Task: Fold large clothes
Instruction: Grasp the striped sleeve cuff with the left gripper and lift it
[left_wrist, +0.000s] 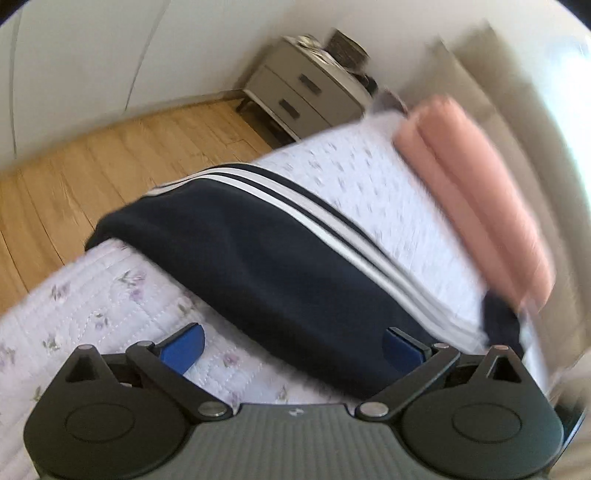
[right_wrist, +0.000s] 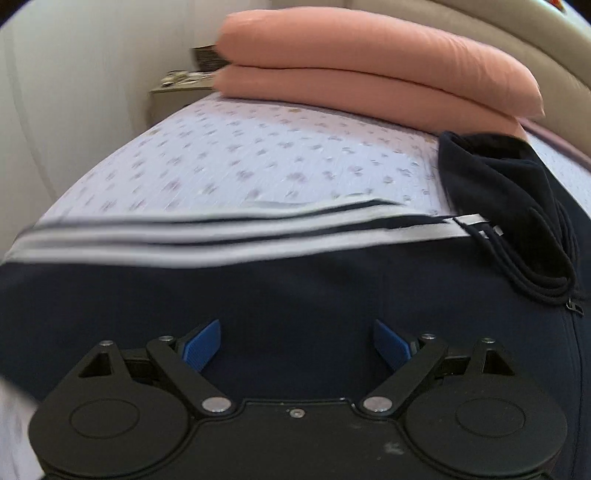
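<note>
A dark navy jacket (left_wrist: 258, 258) with white stripes along its sleeve lies spread on the floral bedspread (left_wrist: 110, 295). My left gripper (left_wrist: 293, 347) hangs over the jacket's near edge, jaws wide open, blue pads (left_wrist: 184, 347) apart with nothing between them. In the right wrist view the same jacket (right_wrist: 295, 295) fills the foreground, its striped sleeve (right_wrist: 184, 240) lying across it and its collar with the zipper (right_wrist: 517, 221) at the right. My right gripper (right_wrist: 295, 345) is open just above the navy cloth, its pads clear of it.
Two stacked salmon pillows (right_wrist: 369, 74) lie at the head of the bed against a padded headboard (right_wrist: 498, 40). A grey nightstand (left_wrist: 306, 92) stands by the wall on the wooden floor (left_wrist: 110, 158). The bed edge drops off at the left.
</note>
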